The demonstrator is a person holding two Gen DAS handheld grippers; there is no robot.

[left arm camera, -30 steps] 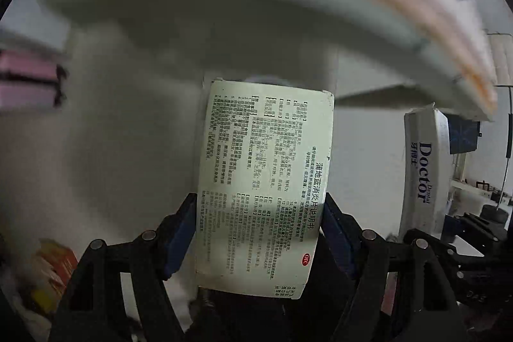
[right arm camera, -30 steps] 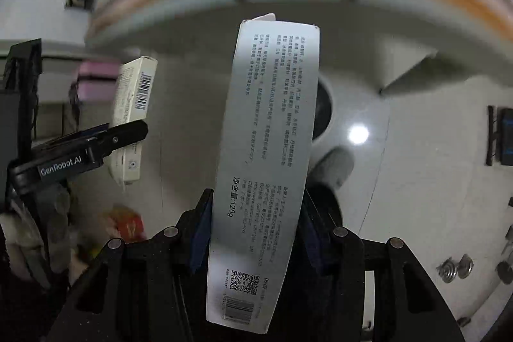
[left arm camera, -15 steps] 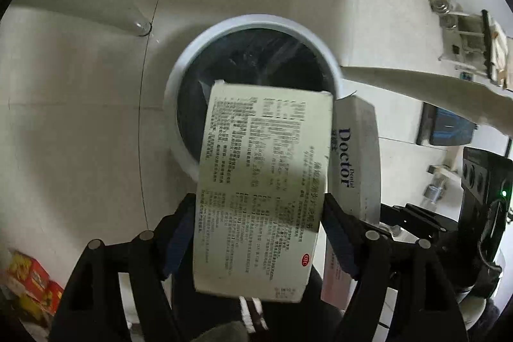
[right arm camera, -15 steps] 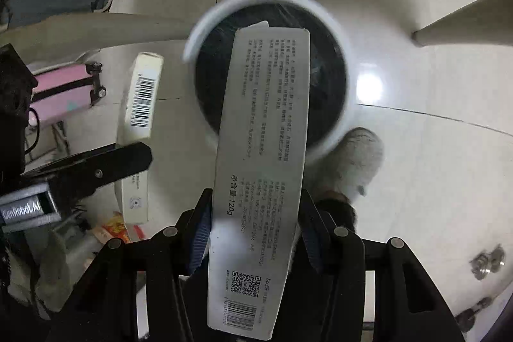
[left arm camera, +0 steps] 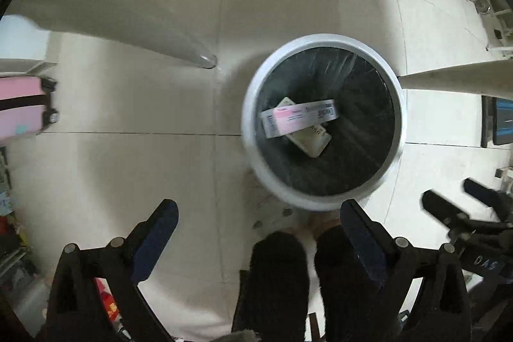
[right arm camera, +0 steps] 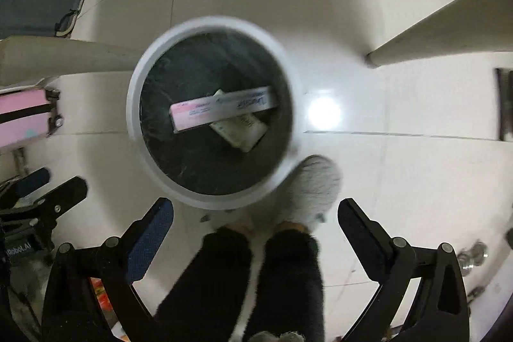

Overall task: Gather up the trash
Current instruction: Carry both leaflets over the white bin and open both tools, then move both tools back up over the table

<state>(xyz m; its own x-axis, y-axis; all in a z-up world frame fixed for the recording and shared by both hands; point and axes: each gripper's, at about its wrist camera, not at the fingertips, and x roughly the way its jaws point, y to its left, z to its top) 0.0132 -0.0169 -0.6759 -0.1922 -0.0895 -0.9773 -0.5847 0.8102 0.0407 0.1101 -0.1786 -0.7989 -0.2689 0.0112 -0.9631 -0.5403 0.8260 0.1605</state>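
- Two grippers hang above the floor with nothing between their pads: the left gripper (left arm camera: 258, 213) has its black, blue-padded jaws spread wide, and the right gripper (right arm camera: 256, 207) is spread just as wide.
- Beyond the jaws, directly below, stands the round white-rimmed waste bin with a black liner (left arm camera: 320, 201), on pale floor tiles (left arm camera: 128, 169); the person's dark-trousered legs (right arm camera: 263, 274) and a grey fluffy slipper (right arm camera: 312, 181) are right beside it.
- Inside the bin lies the long white-and-pink toothpaste carton (left arm camera: 298, 116). Its long axis runs roughly left to right across the opening, slightly tilted, pink end toward the left, and it spans most of the bin's width.
- Under it, crossing at an angle, sits the smaller pale cream medicine box (left arm camera: 312, 138), its long axis slanting down to the right.
- Progress, as I judge it: both boxes are binned, so this drop is done.
- Some coloured packaging (left arm camera: 107, 303) shows at the lower left edge; whether it is trash left to collect I cannot tell.
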